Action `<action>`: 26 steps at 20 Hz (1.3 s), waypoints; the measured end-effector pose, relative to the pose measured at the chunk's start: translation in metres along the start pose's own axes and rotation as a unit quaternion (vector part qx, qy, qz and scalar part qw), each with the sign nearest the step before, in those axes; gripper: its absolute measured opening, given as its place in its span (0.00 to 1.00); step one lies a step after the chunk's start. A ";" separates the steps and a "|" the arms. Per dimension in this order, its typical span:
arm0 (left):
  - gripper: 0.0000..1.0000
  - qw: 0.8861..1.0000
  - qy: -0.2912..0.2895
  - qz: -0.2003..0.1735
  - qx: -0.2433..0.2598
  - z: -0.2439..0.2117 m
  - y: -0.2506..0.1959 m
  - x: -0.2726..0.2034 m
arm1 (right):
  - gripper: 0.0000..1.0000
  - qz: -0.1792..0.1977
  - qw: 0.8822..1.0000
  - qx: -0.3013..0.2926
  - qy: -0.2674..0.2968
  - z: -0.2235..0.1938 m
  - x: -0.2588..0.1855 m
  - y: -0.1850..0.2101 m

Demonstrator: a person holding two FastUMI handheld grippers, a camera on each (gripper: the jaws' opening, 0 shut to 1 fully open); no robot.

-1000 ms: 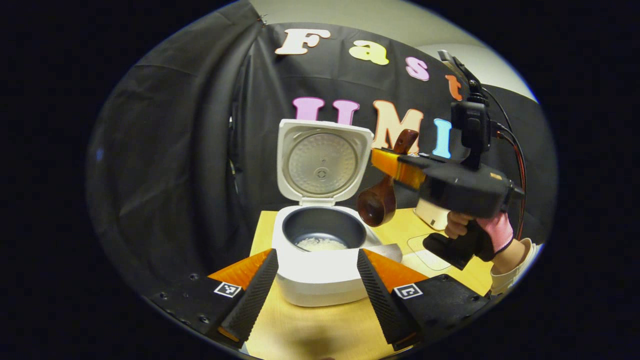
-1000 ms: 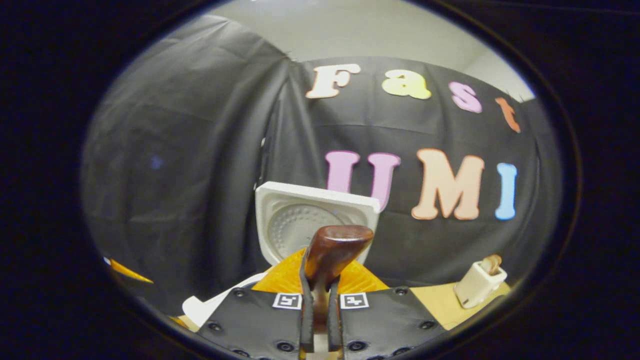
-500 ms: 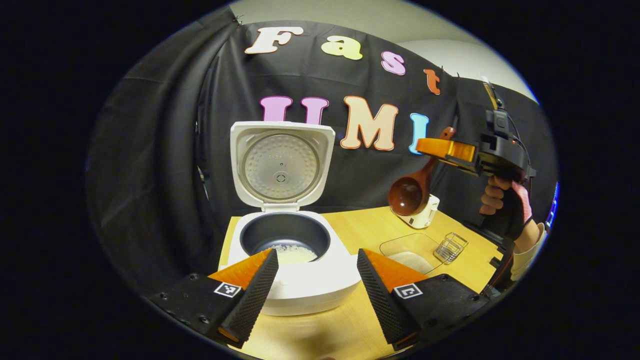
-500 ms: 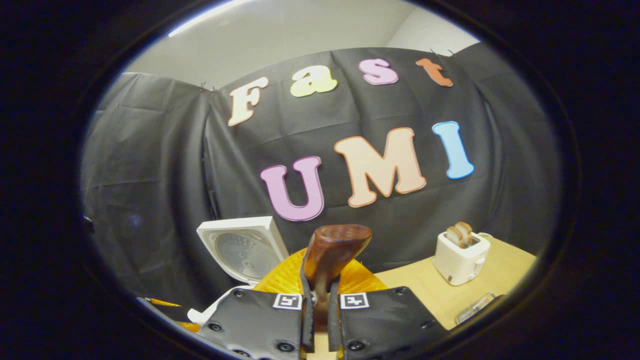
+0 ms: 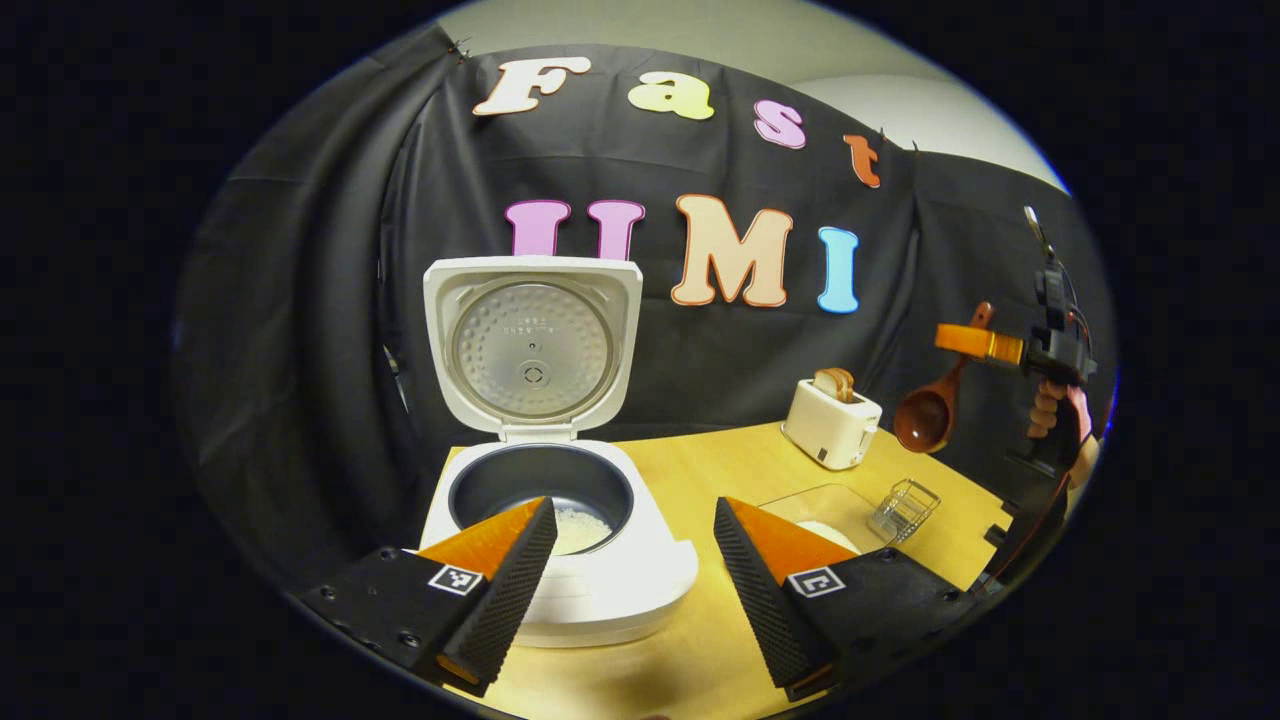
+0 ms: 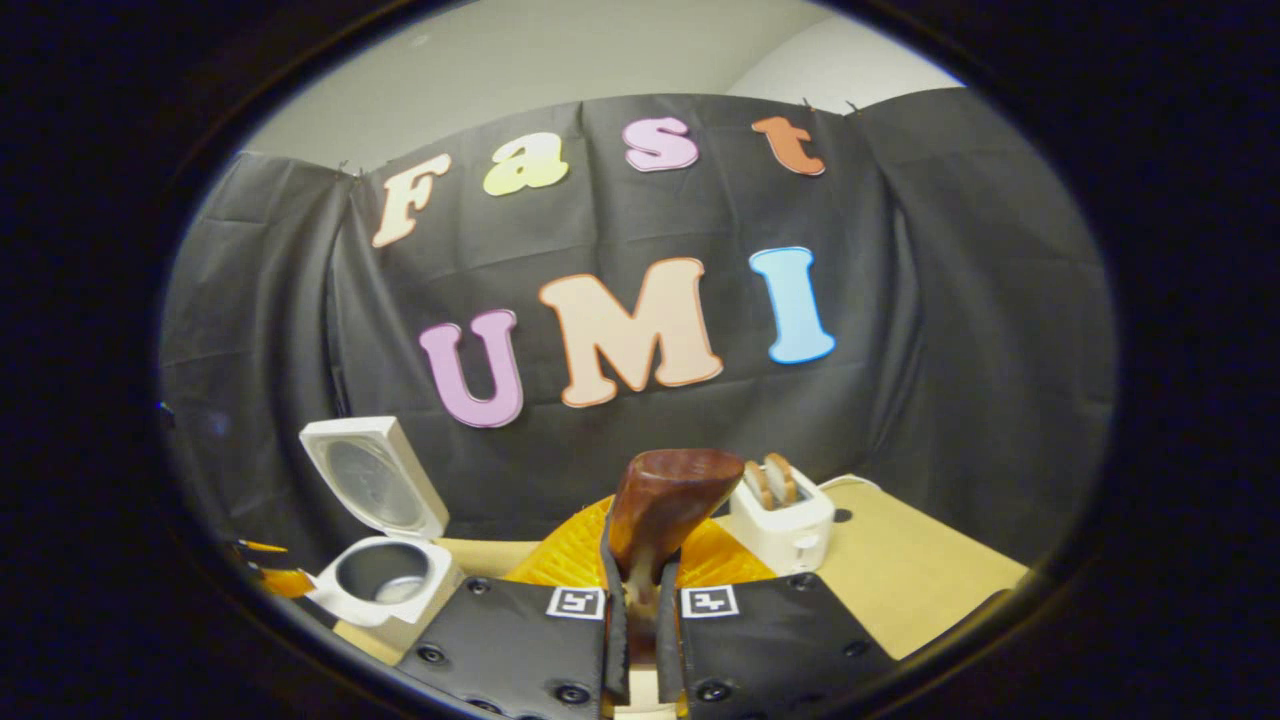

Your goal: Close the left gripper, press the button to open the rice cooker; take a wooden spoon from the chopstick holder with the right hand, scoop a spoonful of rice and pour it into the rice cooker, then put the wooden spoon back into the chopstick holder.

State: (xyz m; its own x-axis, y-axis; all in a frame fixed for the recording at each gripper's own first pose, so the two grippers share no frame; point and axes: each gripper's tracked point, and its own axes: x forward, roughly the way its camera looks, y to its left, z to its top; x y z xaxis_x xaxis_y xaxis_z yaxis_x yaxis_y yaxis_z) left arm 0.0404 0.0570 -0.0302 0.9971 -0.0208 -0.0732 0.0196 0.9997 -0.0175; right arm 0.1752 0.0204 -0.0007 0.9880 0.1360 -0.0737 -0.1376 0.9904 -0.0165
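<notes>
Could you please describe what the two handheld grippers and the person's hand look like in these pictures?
The left gripper has black bolted finger mounts, each bearing a small square black-and-white marker, and ribbed wedge-shaped fingers. The right gripper has the same black mounts and markers. In the left gripper view it has a pistol grip, a top-mounted camera and cables; the hand wears a pink glove and pale sleeve.

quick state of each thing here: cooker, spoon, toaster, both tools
cooker: lid up, rice in pot
spoon: held in air, bowl hanging down
toaster: bread in slots
left tool: open
right tool: shut on spoon handle
</notes>
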 end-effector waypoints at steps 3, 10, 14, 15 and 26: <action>0.94 1.000 0.005 0.018 0.007 0.000 -0.003 0.006 | 0.13 -0.020 0.999 -0.028 0.010 -0.013 0.000 -0.041; 0.94 0.998 0.010 0.056 0.028 0.006 -0.010 0.014 | 0.12 -0.039 0.997 -0.047 0.044 -0.070 0.018 -0.093; 0.94 0.997 0.007 0.075 0.027 0.012 -0.017 0.013 | 0.12 -0.033 0.995 -0.056 0.071 -0.109 0.031 -0.103; 0.94 0.997 0.006 0.078 0.028 0.013 -0.019 0.012 | 0.15 -0.031 0.995 -0.056 0.075 -0.116 0.032 -0.105; 0.94 0.995 0.005 0.097 -0.025 0.012 -0.023 -0.008 | 0.16 -0.017 0.991 -0.037 0.129 -0.180 0.033 -0.120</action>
State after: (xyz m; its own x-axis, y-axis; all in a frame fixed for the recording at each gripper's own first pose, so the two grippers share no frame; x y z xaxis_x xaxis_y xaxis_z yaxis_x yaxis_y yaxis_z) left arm 0.0326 0.0339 -0.0175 0.9811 0.1716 -0.0897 -0.1766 0.9830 -0.0510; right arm 0.2121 -0.0989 -0.1804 0.9427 0.0819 -0.3235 -0.1188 0.9883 -0.0960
